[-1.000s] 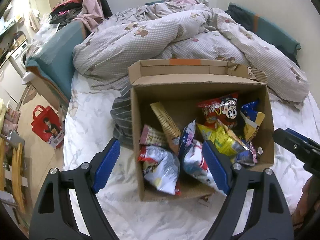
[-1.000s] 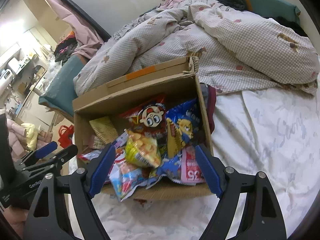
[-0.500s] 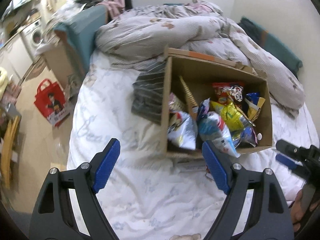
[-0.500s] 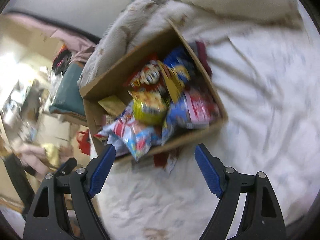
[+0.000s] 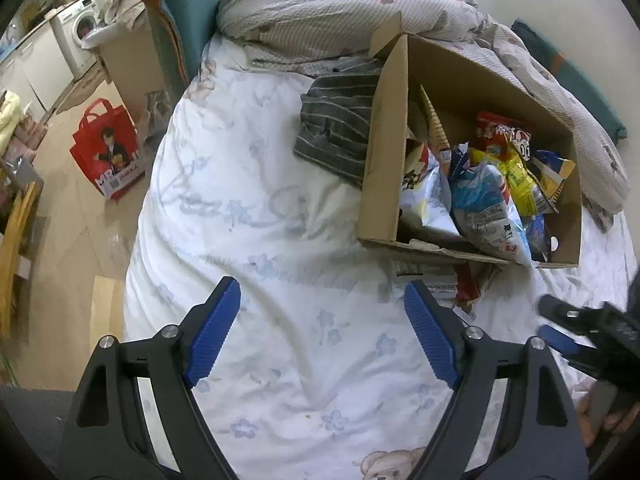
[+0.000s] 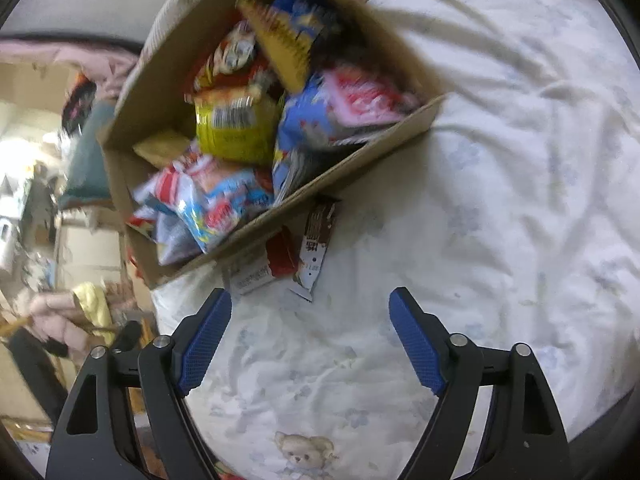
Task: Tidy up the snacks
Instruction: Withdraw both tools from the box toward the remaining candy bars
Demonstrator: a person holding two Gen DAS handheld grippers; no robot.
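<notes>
A cardboard box (image 5: 384, 140) (image 6: 352, 168) stands on the white bed, stuffed with several snack bags: a yellow one (image 6: 236, 128), a red one (image 5: 500, 136), blue and white ones (image 5: 488, 208). Flat packets, red and brown (image 6: 316, 236) (image 5: 436, 284), stick out from under the box's near edge. My left gripper (image 5: 322, 328) hangs open above bare sheet, left of the box. My right gripper (image 6: 310, 336) hovers over the sheet just short of the packets; its jaws are closing with nothing between them. Its fingers (image 5: 560, 312) show at the left view's right edge.
A rumpled quilt (image 5: 340, 12) lies behind the box, and a grey striped cloth (image 5: 340, 128) beside its left wall. The bed's left edge drops to a floor with a red bag (image 5: 108, 148) and a washing machine (image 5: 78, 28). A hand (image 5: 604, 416) holds the right gripper.
Both grippers have sunk and drawn back from over the box to the sheet in front of it. The left slid leftward; the right rolled, and the packets under the box came into sight.
</notes>
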